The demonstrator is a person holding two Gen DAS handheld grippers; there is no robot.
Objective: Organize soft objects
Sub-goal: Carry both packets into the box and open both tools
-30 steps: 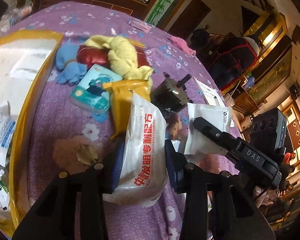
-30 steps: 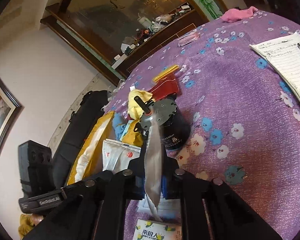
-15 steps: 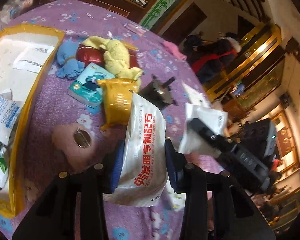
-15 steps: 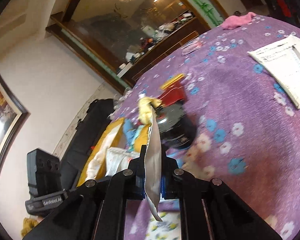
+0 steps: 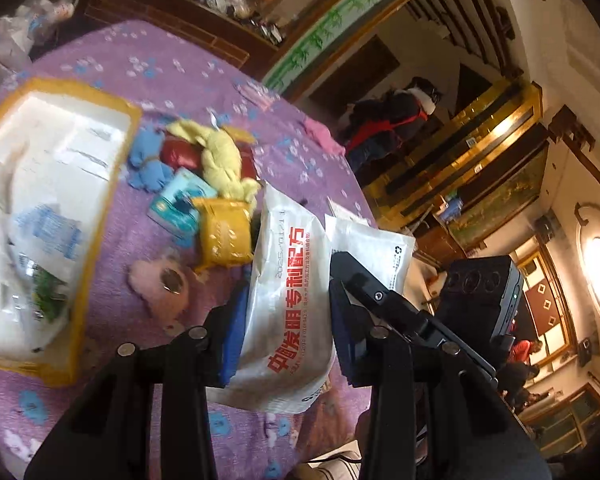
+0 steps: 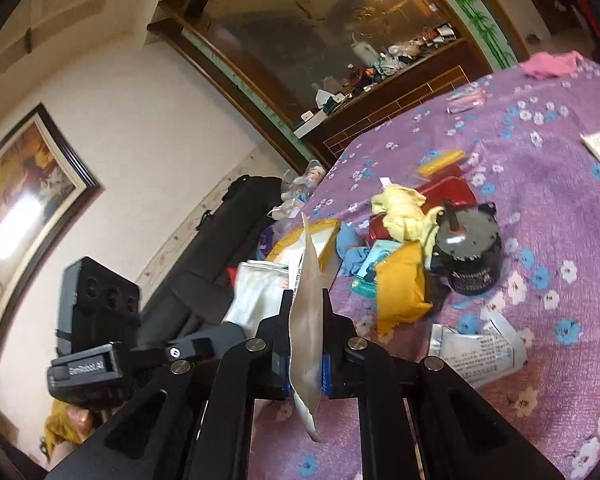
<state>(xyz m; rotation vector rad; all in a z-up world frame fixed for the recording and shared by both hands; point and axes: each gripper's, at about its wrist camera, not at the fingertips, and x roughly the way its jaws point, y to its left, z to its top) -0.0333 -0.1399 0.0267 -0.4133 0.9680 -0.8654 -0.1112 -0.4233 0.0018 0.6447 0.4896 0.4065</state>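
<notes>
Left gripper [image 5: 286,316]: jaws pinching a white pouch with red Chinese print [image 5: 290,308], one blue pad on each side of it; the pouch is held up above the worktop.
Right gripper [image 6: 306,340]: jaws pressed on a thin white packet [image 6: 306,328], seen edge-on and standing nearly upright between the pads; the same packet shows in the left view as a flat white sheet [image 5: 374,254] just right of the pouch.
Worktop [image 6: 540,208]: covered by a purple cloth with small blue and white flowers.
Yellow-rimmed box [image 5: 96,216]: open, at the left part of the worktop, with white bags and paper inside.
Soft pile: a yellow cloth [image 5: 222,158] lies over a red cushion-like item [image 5: 178,152]; a blue cloth [image 5: 146,160] is just beside them, near the box corner.
Teal packet [image 5: 180,204]: next to the blue cloth, touching a yellow pouch [image 5: 224,236].
Pink fluffy piece [image 5: 160,284]: on the cloth between the box and the left gripper, with a round metal-looking spot on it.
Black motor [image 6: 470,254]: standing upright, just right of the yellow pouch in the right view.
Crumpled printed wrapper [image 6: 478,352]: lying near the right gripper.
Pink cloth [image 6: 550,64]: at the far edge of the worktop, well apart from the pile.
</notes>
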